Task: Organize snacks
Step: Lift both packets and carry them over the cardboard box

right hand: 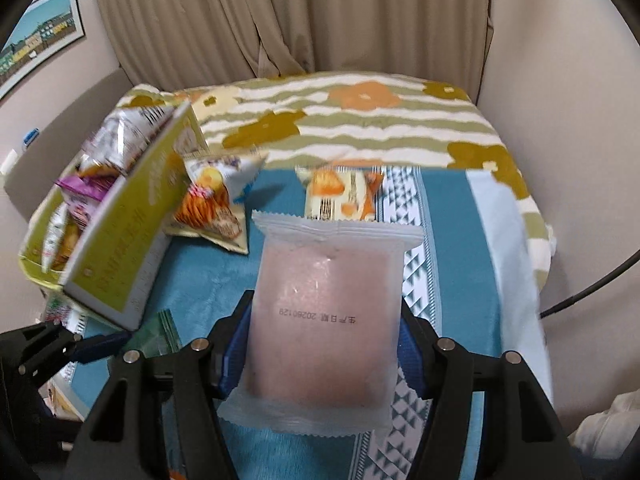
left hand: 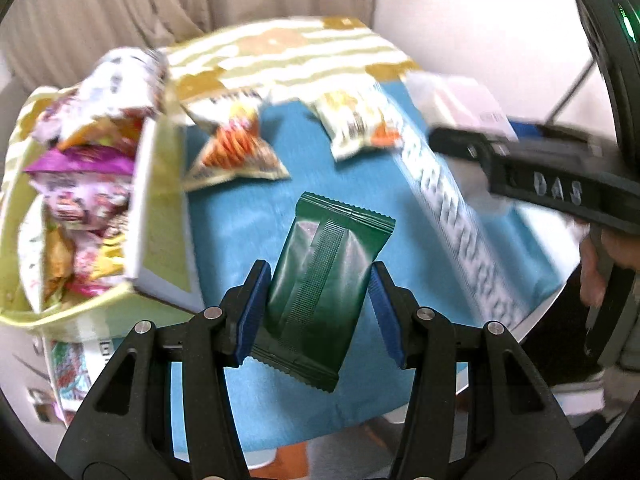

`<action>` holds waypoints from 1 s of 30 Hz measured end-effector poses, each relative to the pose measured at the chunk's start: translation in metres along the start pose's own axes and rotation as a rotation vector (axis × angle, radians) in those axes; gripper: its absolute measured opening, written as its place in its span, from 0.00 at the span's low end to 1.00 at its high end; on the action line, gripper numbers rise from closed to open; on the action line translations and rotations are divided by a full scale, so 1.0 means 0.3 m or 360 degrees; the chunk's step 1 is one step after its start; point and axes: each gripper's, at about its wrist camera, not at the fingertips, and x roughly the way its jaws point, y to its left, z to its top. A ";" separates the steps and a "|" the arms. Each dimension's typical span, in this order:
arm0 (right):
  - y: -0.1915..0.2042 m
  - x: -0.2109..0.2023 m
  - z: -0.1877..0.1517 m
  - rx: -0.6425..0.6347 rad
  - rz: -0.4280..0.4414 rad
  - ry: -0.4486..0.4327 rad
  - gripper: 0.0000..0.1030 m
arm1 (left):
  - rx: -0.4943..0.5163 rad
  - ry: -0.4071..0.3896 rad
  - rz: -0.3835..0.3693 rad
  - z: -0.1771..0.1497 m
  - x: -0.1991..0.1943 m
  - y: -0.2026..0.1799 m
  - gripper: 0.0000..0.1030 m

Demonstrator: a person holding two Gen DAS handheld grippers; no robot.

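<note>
Two wrist views, one instant of snack sorting. Left gripper (left hand: 320,312): clamped on green packet (left hand: 324,284), blue pads pressed to its long sides, packet raised clear of blue cloth (left hand: 312,160). Right gripper (right hand: 320,352): clamped on frosted pink packet (right hand: 328,320), date print facing camera, packet likewise off the cloth. No earlier view given; grip judged from pads against wrapper in each case.

Box (left hand: 160,208) at left edge of cloth, yellow-green, open, tilted, already filled with mixed packets (left hand: 80,168). Orange packet (left hand: 236,148) just beside box wall, lying loose. Yellow packet (left hand: 360,124) farther back at cloth's far edge, also loose. Floral blanket (right hand: 360,120) beneath and beyond cloth; curtain (right hand: 280,20) behind.

Step in hand, by judgement: carry phase, both packets lifted together and not yet over box.

Next move, by judgement: swing toward box, left gripper first as nearer, then release above the open top. Box nearly full, so placement on or between existing packets called for, with jaws parted only once packet is over the opening. Crowding of two grippers at one opening to be avoided; turns advisable. Two loose packets then left to collect.
</note>
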 end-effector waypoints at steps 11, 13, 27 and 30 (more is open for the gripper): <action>0.102 -0.172 0.137 -0.0141 0.0184 -0.0147 0.57 | -0.0250 -0.0210 0.0194 0.089 -0.246 0.184 0.46; 0.149 -0.179 0.165 -0.0150 0.0240 -0.0173 0.57 | -0.0277 -0.0240 0.0223 0.107 -0.282 0.248 0.46; 0.594 -0.066 0.307 -0.0129 0.0427 -0.0148 0.57 | -0.0417 -0.0225 0.0304 0.149 -0.296 0.800 0.46; 0.669 -0.024 0.312 -0.0113 0.0417 -0.0104 0.57 | -0.0403 -0.0167 0.0273 0.168 -0.248 0.897 0.46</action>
